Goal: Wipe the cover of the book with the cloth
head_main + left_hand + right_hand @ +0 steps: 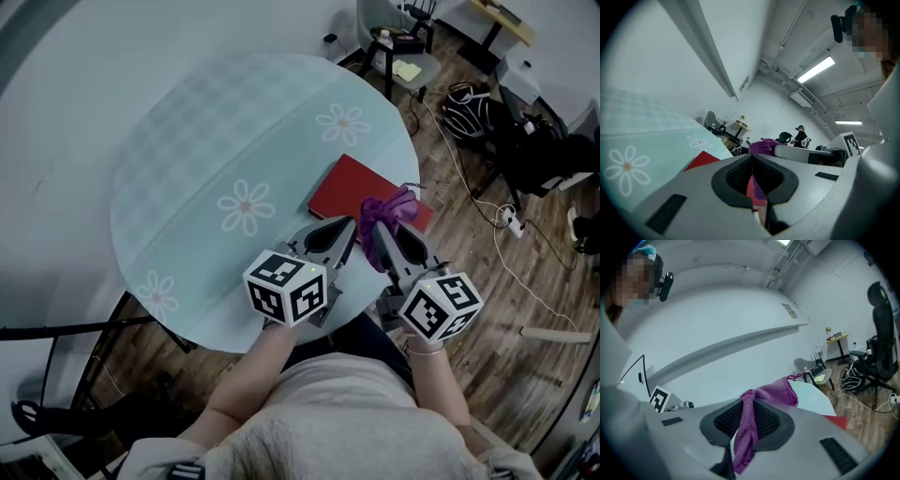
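- My right gripper (376, 229) has its jaws clamped on the purple cloth (392, 205). A bunch of it bulges past the tips, and a tail hangs down between the pads.
- My left gripper (348, 226) has its jaws together at the tips, with nothing pinched between them.
- The red book (350, 187) lies flat and closed on the round table (206, 131), close to the table's right edge, beside a printed daisy.
- The cloth sits over the near right part of the book's cover; I cannot tell whether it is pressing on the cover.
- My left gripper's tip is at the book's near edge, just beside my right gripper, and both point away from me.
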